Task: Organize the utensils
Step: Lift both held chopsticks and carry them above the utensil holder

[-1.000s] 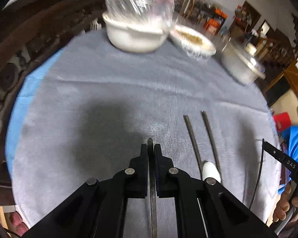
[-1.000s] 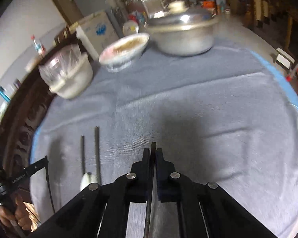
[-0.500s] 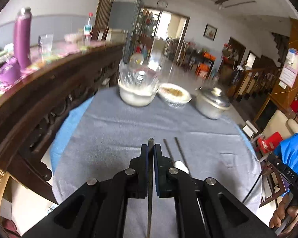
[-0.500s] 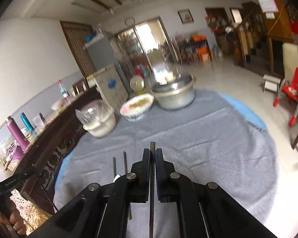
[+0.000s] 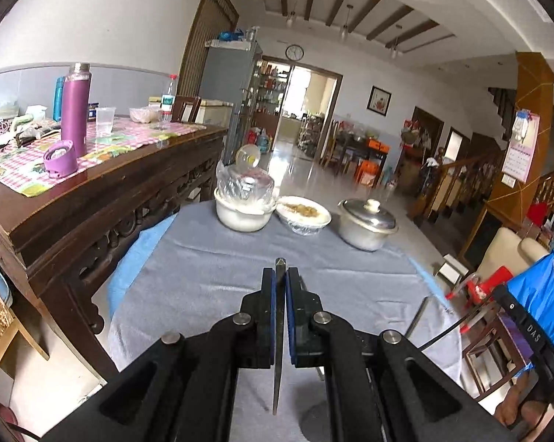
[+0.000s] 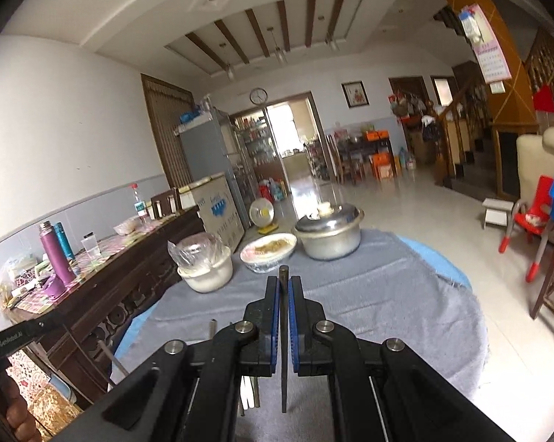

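Observation:
My left gripper point(image 5: 279, 274) is shut on a dark chopstick point(image 5: 278, 335) that runs back between the blue pads, its tip poking out in front. My right gripper point(image 6: 284, 283) is shut on another dark chopstick point(image 6: 284, 339) the same way. Both are held well above the round table with the grey cloth point(image 5: 210, 280), which also shows in the right wrist view point(image 6: 387, 294). In the right wrist view one more dark chopstick tip point(image 6: 213, 326) shows on the cloth left of my gripper. The rest of that set lies hidden under my fingers.
At the table's far side stand a white bowl with a plastic bag point(image 5: 244, 210), a wrapped dish of food point(image 5: 303, 214) and a lidded steel pot point(image 5: 367, 225). A dark wooden sideboard point(image 5: 92, 199) runs along the left. Chairs and a red stool point(image 6: 527, 228) stand at the right.
Both grippers have risen and tilted up from the cloth, each still shut on its chopstick. The pair of chopsticks and white rest on the cloth have dropped out of sight below.

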The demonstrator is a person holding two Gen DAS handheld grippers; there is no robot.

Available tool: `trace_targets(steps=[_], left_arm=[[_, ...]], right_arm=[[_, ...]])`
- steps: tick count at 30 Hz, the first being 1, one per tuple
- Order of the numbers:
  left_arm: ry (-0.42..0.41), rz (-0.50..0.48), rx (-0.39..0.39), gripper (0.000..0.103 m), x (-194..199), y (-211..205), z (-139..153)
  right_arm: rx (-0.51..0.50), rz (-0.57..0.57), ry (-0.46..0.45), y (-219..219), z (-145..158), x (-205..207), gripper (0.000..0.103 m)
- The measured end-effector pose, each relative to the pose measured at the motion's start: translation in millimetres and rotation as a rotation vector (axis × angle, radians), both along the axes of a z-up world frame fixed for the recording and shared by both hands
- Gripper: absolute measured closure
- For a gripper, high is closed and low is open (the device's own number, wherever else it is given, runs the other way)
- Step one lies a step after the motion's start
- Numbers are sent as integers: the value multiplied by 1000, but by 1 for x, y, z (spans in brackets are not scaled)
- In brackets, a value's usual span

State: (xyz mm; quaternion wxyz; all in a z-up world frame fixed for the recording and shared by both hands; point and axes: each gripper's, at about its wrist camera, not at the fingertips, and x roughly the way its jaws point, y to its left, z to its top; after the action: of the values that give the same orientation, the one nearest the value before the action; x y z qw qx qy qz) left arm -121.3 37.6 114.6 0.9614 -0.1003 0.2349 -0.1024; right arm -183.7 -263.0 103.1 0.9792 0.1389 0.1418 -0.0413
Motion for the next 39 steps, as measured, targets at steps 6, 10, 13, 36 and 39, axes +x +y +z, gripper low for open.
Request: trace_targets(steps=[6, 10, 13, 36, 39], left_arm=[[-50, -32, 0, 98, -17, -8, 17], [-87, -45, -8, 98, -30, -8, 31], [-111, -47, -20, 98, -37, -5, 40], [-104, -148, -72, 98, -48, -19, 49], [-84, -152, -69, 98, -46, -21, 46]], right_arm=[[-17, 21, -40, 7, 15, -18, 98], [-19, 39, -76, 10, 25, -28, 98], [-27, 58, -101, 16, 34, -34, 98], [-27, 176, -130, 55, 44, -40, 98], [-30, 182, -114, 55, 41, -38, 98]])
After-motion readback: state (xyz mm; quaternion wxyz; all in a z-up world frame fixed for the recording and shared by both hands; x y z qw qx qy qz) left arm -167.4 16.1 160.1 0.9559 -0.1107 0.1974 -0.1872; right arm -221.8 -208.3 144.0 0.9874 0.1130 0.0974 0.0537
